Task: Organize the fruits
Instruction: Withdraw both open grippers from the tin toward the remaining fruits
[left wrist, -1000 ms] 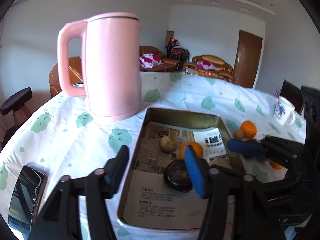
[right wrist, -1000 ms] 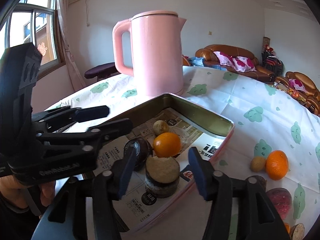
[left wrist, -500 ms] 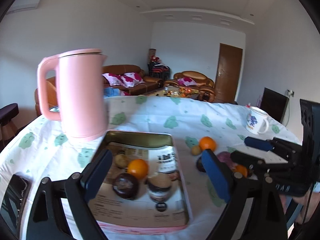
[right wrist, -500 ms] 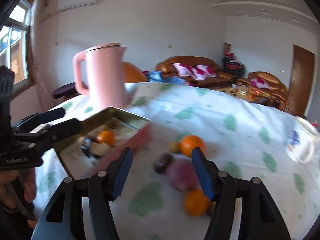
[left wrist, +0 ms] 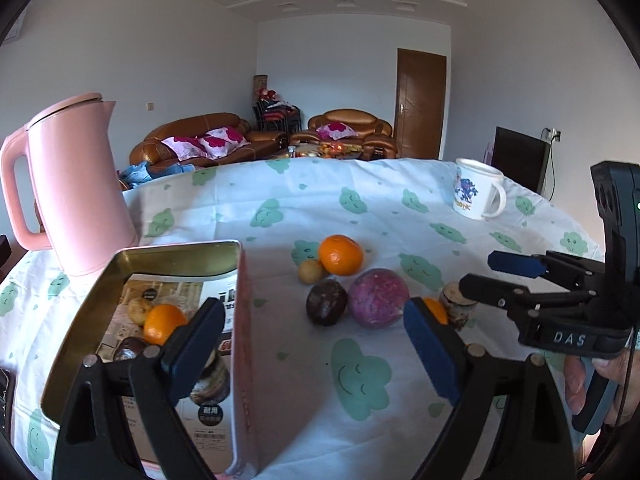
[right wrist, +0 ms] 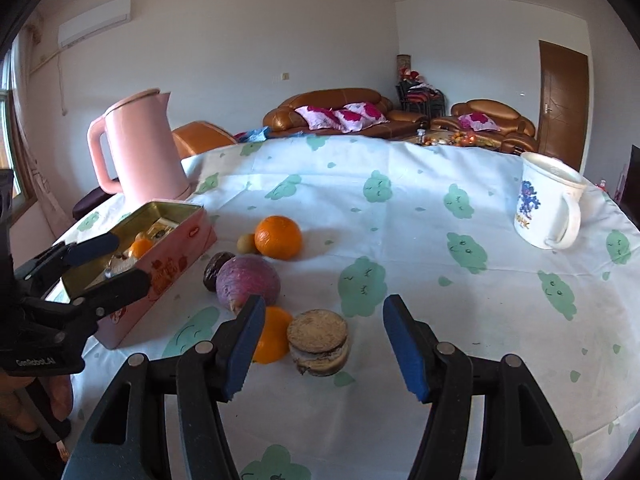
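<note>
With both tools hanging empty above the counter (right wrist: 420, 240), the loose fruit sits bunched just beside the tin (right wrist: 172, 248), handy for loading: an orange (right wrist: 278, 237), a purple root (right wrist: 247, 282), a dark fruit (right wrist: 214, 268), a second orange (right wrist: 272, 334) and a cut stub (right wrist: 319, 342). Left tool (left wrist: 312, 356), jaws just spread wide, holds nothing; right tool (right wrist: 320, 346) stands part open, lined up on the stub, likely next in; several pieces lie in the tin already
</note>
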Motion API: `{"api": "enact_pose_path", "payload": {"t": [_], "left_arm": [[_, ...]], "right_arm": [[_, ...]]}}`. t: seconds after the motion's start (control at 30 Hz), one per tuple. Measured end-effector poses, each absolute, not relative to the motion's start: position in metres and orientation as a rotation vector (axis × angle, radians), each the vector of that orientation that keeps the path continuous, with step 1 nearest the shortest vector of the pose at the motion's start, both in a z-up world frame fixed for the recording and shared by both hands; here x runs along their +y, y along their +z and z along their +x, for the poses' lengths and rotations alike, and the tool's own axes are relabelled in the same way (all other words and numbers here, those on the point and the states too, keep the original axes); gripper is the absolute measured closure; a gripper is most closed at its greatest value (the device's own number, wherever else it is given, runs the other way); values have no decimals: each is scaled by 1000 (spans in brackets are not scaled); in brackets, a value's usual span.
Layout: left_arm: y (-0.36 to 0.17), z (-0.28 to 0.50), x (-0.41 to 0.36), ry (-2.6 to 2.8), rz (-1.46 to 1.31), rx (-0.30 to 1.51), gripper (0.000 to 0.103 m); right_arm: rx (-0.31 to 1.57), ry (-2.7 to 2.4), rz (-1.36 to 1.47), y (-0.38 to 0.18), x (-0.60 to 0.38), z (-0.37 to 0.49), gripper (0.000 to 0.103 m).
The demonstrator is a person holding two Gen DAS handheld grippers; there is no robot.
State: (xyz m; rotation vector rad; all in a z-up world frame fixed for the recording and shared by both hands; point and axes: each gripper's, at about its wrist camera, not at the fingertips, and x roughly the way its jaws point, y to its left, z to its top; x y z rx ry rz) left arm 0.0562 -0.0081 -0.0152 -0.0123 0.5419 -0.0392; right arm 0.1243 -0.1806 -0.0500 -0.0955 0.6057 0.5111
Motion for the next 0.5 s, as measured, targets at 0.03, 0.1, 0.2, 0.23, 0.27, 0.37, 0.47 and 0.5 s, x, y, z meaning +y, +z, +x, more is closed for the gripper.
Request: {"api": "enact_pose_path", "payload": {"t": [0.03,0.1,0.2,0.23,0.27,0.37,0.47,0.5], "left_arm": [[-16,57,-9,-41,-9,545,10],[-18,60,-11,-39,-5,551,10],[-21,62,-13,-45,-6,560,10],[-21,63,-13,-46,-5,563,10],[-21,63,-13,-47,-6,562,10],[-21,63,-15,-49,-7,566,10],[-21,63,-16,-55,-4,566,10],[-22,63,-17,-58,-4,568,10]], "right_arm": [[620,522,-103,-52,-176,125,40],[637,530,-105,-55,-175,126,40],[666,528,-91,-58,-177,130,40],[677,529,-90,-59,-177,132,40],[688,534,-95,-60,-176,133,40],[732,544,-108,-66,-171,138,46],[750,558,-75,-68,-176,142,62],[755,556,-66,-68,-178,143,63]]}}
